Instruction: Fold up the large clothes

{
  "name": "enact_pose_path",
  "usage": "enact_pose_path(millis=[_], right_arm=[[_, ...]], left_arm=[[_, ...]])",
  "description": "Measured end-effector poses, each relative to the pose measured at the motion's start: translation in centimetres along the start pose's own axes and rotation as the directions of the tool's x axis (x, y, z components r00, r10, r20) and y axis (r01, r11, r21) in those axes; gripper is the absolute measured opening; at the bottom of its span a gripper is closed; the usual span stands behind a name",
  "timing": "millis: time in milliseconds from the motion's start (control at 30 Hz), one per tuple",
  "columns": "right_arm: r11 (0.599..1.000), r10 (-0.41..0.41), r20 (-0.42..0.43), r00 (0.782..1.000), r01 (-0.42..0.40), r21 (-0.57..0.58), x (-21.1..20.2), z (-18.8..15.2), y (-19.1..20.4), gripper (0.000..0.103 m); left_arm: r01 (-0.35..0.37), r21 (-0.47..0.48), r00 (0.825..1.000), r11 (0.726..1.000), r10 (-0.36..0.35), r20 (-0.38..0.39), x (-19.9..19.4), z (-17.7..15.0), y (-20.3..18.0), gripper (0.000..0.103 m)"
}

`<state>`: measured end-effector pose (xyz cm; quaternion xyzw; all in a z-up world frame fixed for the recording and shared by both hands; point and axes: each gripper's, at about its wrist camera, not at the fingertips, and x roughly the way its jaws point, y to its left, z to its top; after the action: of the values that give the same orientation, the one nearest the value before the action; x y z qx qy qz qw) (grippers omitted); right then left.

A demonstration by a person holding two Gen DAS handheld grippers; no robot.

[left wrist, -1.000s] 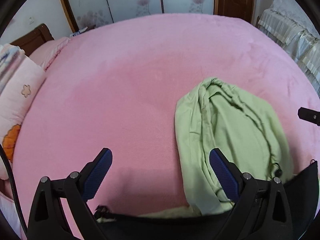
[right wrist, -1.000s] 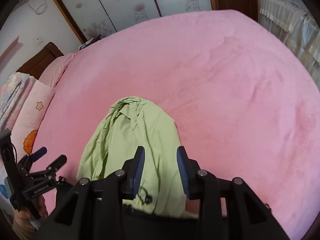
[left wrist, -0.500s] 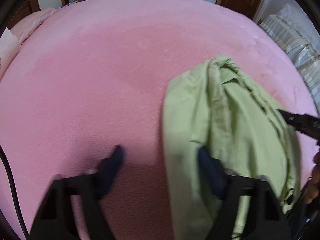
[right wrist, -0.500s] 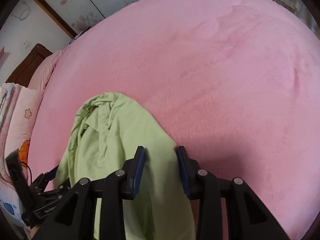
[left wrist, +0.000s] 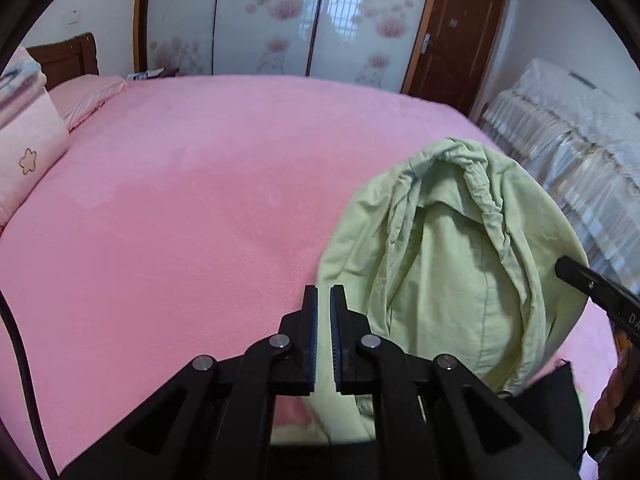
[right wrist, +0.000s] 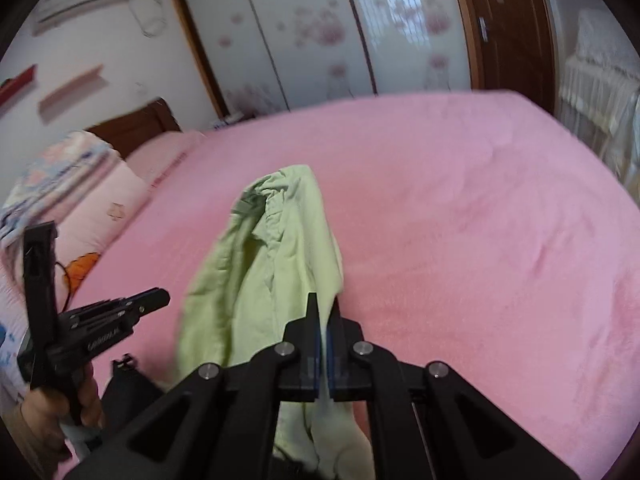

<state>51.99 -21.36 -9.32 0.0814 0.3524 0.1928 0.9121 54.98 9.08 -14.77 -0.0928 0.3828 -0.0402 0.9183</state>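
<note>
Both pairs of jaws have just snapped closed: left gripper (left wrist: 324, 292) empty beside the green garment (left wrist: 452, 264), right gripper (right wrist: 325, 308) seemingly pinching its near-edge fabric on the pink bed (right wrist: 480, 216); lifting looks next.

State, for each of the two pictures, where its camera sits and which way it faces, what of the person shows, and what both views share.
Left wrist: on the left gripper, jaws shut on nothing, facing down across the pink bed to the wardrobe; fingers of the other hand at right.
Right wrist: on the right gripper, shut on the green garment, facing likewise; a hand holds the left gripper.
Shared: garment, bed, wardrobe doors, door.
</note>
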Motion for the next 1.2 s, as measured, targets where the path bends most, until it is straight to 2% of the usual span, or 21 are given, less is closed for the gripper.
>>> enact_pose_path(millis=[67,133,200,267,333,433,467,533,567,600,633,700,800,900,967,1033,1133,1200], right_arm=[[0.996,0.034,0.05,0.998,-0.03,-0.08,-3.7,-1.9,1.6,0.002],[0.978,0.067,0.073,0.995,-0.051,-0.201,-6.5,-4.7,3.8,0.002],[0.946,0.066,0.058,0.996,-0.044,-0.321,-8.0,-6.9,6.5,0.002],[0.891,0.054,0.028,0.998,-0.036,-0.452,-9.0,-9.9,8.7,0.002],[0.806,0.014,-0.001,1.0,-0.012,-0.592,-9.1,-13.4,10.8,0.002],[0.629,-0.107,-0.047,0.993,0.031,-0.777,-7.9,-19.7,13.5,0.002],[0.586,-0.154,-0.061,0.986,0.042,-0.81,-7.2,-21.6,14.0,0.004],[0.526,-0.233,-0.05,0.971,0.083,-0.846,-6.5,-23.9,14.5,0.007],[0.532,-0.246,-0.048,0.968,0.094,-0.842,-6.5,-24.4,14.4,0.018],[0.573,-0.237,-0.057,0.97,0.092,-0.815,-6.9,-24.4,14.1,0.033],[0.629,-0.226,-0.066,0.972,0.094,-0.772,-7.5,-24.1,13.7,0.039],[0.722,-0.204,-0.077,0.976,0.097,-0.685,-8.8,-23.2,12.7,0.042],[0.859,-0.11,-0.124,0.986,0.031,-0.511,-11.4,-21.0,10.5,0.043],[0.945,-0.034,-0.149,0.988,-0.017,-0.327,-13.0,-18.4,7.4,0.046],[0.983,0.007,-0.144,0.99,-0.033,-0.178,-13.5,-16.1,5.0,0.047],[0.998,0.048,-0.131,0.99,-0.052,-0.032,-13.1,-13.7,2.5,0.048],[0.984,0.061,-0.117,0.991,-0.04,0.172,-10.5,-10.6,-1.9,0.05],[0.967,0.031,-0.164,0.986,0.012,0.255,-7.9,-9.3,-5.0,0.05]], left_arm=[[0.044,0.012,0.999,0.999,-0.045,0.022,-3.0,-1.2,0.1,0.004],[0.069,0.026,0.998,0.997,-0.069,0.009,-4.7,-2.4,0.4,0.004],[0.073,0.03,0.997,0.997,-0.073,-0.004,-6.2,-4.1,0.7,0.004],[0.101,0.022,0.995,0.995,-0.1,-0.022,-7.5,-6.0,1.1,0.004],[0.136,0.006,0.99,0.991,-0.136,-0.046,-7.9,-7.6,1.3,0.004],[0.157,-0.008,0.983,0.987,-0.158,-0.099,-7.7,-9.3,2.0,0.004],[0.163,-0.013,0.979,0.987,-0.163,-0.121,-7.4,-9.9,2.0,0.004],[0.168,-0.012,0.974,0.986,-0.168,-0.149,-6.7,-10.8,1.1,0.004],[0.173,-0.007,0.972,0.985,-0.172,-0.16,-6.7,-11.3,1.0,0.004],[0.176,0.005,0.97,0.984,-0.173,-0.173,-6.6,-11.8,0.7,0.004],[0.178,0.016,0.968,0.984,-0.172,-0.184,-6.1,-11.3,0.2,0.005],[0.186,0.039,0.963,0.982,-0.174,-0.206,-6.2,-12.2,-0.6,0.005],[0.201,0.08,0.958,0.976,-0.179,-0.226,-5.6,-11.7,-2.8,0.007],[0.218,0.103,0.954,0.97,-0.19,-0.231,-5.6,-11.9,-3.9,0.008],[0.235,0.109,0.95,0.966,-0.205,-0.237,-5.7,-12.2,-4.1,0.008],[0.248,0.115,0.946,0.962,-0.215,-0.244,-5.5,-12.3,-4.5,0.008],[0.259,0.125,0.942,0.958,-0.222,-0.252,-5.2,-12.6,-4.9,0.008],[0.267,0.133,0.939,0.954,-0.227,-0.259,-4.6,-12.6,-5.5,0.008]])
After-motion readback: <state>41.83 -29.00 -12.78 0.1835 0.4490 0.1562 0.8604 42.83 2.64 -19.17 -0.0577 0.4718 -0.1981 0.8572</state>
